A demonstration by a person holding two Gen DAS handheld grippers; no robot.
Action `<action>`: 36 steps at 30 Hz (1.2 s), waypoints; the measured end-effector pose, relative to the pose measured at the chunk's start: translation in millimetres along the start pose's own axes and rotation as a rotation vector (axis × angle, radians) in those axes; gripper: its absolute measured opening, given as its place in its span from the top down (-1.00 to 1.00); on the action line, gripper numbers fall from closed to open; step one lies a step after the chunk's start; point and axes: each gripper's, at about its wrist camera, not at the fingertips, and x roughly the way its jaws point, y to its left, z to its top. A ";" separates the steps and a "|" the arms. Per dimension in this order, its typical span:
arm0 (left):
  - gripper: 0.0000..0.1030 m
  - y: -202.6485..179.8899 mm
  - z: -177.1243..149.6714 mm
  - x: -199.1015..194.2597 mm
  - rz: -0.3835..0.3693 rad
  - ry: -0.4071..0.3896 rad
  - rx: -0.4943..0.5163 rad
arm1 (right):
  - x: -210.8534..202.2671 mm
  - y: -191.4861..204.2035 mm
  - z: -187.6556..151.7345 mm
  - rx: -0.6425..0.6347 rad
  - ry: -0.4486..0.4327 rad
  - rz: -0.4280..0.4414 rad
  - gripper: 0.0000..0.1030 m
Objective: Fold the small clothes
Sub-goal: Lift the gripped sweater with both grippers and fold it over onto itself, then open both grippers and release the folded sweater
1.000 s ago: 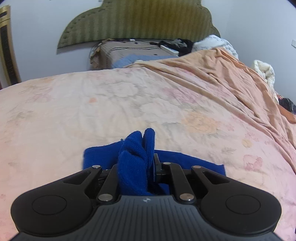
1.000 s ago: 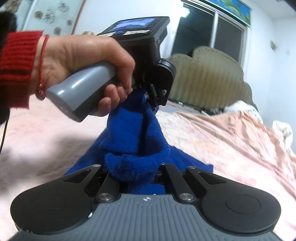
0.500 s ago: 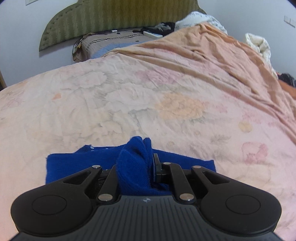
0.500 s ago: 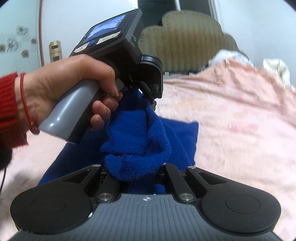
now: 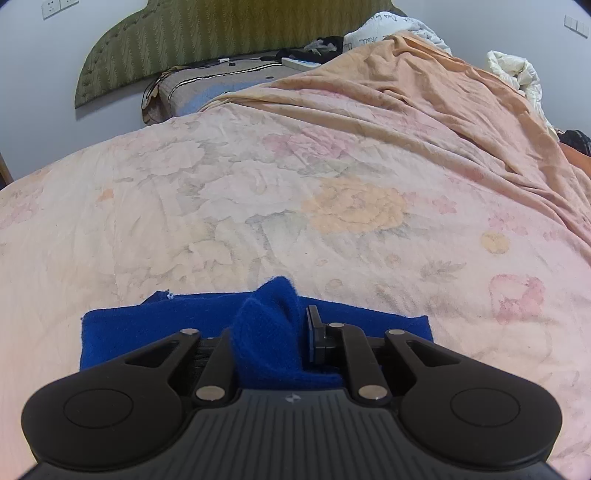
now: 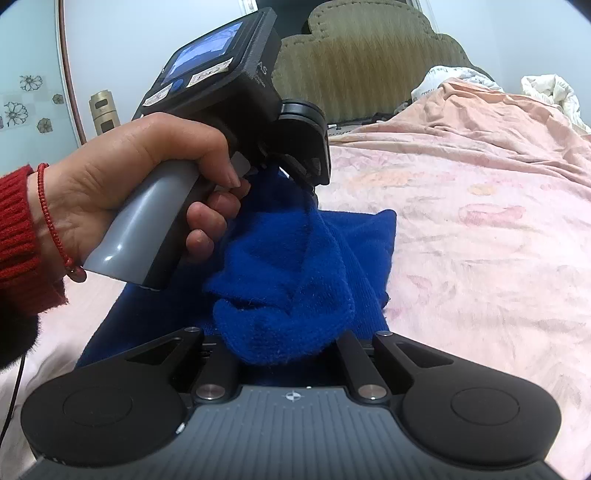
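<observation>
A blue knitted cloth (image 5: 147,332) lies folded on the floral bedspread (image 5: 332,206). In the left wrist view my left gripper (image 5: 273,325) has a raised fold of the cloth between its jaws, which are opening; the right pad (image 5: 314,332) stands close against the fold. The right wrist view shows that left gripper (image 6: 291,173) in a person's hand (image 6: 147,173), with the cloth (image 6: 295,258) still drawn up into it. My right gripper (image 6: 288,343) is shut on a thick bunch of the same cloth at its near edge. Both sets of fingertips are mostly hidden by fabric.
An orange sheet (image 5: 424,107) is rumpled over the bed's right side. A green headboard (image 5: 229,33), a patterned pillow (image 5: 207,88) and white bedding (image 5: 517,74) lie at the far end. A red sleeve (image 6: 18,240) shows at the left.
Both grippers have come down toward the bed with the blue cloth, so its lower layer now lies flatter and wider. The right wrist view has rolled.
</observation>
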 end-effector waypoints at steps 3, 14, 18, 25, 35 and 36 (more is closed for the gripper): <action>0.68 -2.0 2.0 -0.2 -0.001 0.000 -0.004 | -1.2 0.3 -1.5 0.012 0.004 0.007 0.87; -0.37 26.2 32.1 -30.7 -0.065 -0.086 -0.164 | -0.2 -11.3 -2.2 0.089 0.022 0.048 0.83; -0.49 48.5 23.9 -52.9 -0.076 -0.120 -0.209 | -0.2 -20.8 -2.4 0.147 0.026 0.077 0.72; -0.82 74.9 20.5 -82.3 -0.049 -0.244 -0.255 | 3.6 -28.7 -3.0 0.190 0.035 0.107 0.71; -0.82 81.0 2.5 -80.3 0.020 -0.192 -0.197 | 4.6 -39.2 -4.3 0.247 0.035 0.134 0.68; -0.82 84.5 -4.3 -76.7 0.031 -0.171 -0.196 | 5.2 -41.6 -4.4 0.256 0.035 0.138 0.66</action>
